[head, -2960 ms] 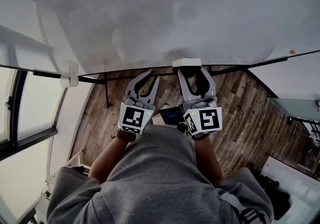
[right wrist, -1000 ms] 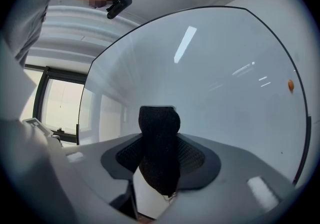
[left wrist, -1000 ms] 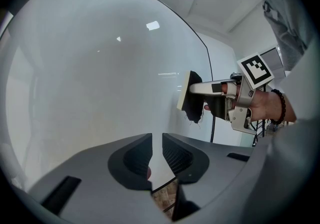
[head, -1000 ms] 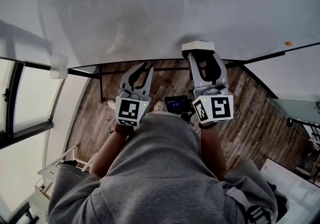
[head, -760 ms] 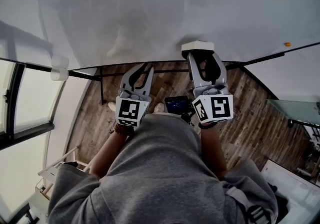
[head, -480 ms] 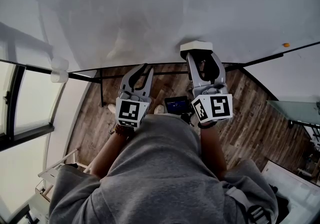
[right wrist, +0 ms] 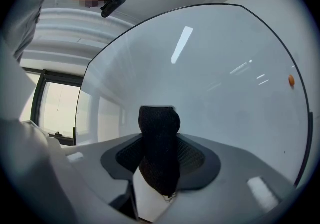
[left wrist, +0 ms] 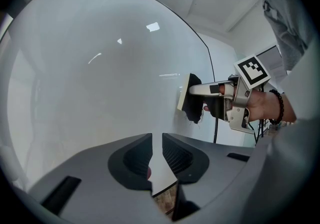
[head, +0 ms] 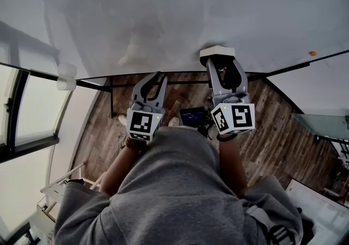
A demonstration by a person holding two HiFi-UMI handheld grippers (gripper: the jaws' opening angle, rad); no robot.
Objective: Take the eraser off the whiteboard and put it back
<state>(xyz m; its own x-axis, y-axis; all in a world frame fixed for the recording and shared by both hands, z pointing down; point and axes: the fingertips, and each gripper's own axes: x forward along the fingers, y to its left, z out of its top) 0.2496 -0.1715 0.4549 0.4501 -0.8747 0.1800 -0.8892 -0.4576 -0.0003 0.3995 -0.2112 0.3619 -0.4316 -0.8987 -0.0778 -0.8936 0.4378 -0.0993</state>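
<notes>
The eraser [head: 217,52], a white block with black felt, rests against the whiteboard [head: 163,9] near its lower edge. My right gripper [head: 219,64] is shut on it, pointing straight at the board. In the right gripper view the black felt [right wrist: 159,133] fills the gap between the jaws. The left gripper view shows the eraser [left wrist: 183,96] from the side, its white face at the board, with the right gripper [left wrist: 196,101] behind it. My left gripper [head: 161,78] hovers to the left of it, close to the board. Its jaws [left wrist: 157,143] stand a narrow gap apart with nothing in them.
A small orange dot [head: 312,53] sticks to the board far right. A white block [head: 66,77] sits on the board's frame at the left. A dark screen device [head: 192,116] hangs at my chest. Wooden floor [head: 272,129] lies below and a window [head: 32,107] to the left.
Over the last second almost nothing has moved. Since three seconds ago the right gripper and eraser sit slightly further right along the board, and the left gripper's fingertips stand closer together.
</notes>
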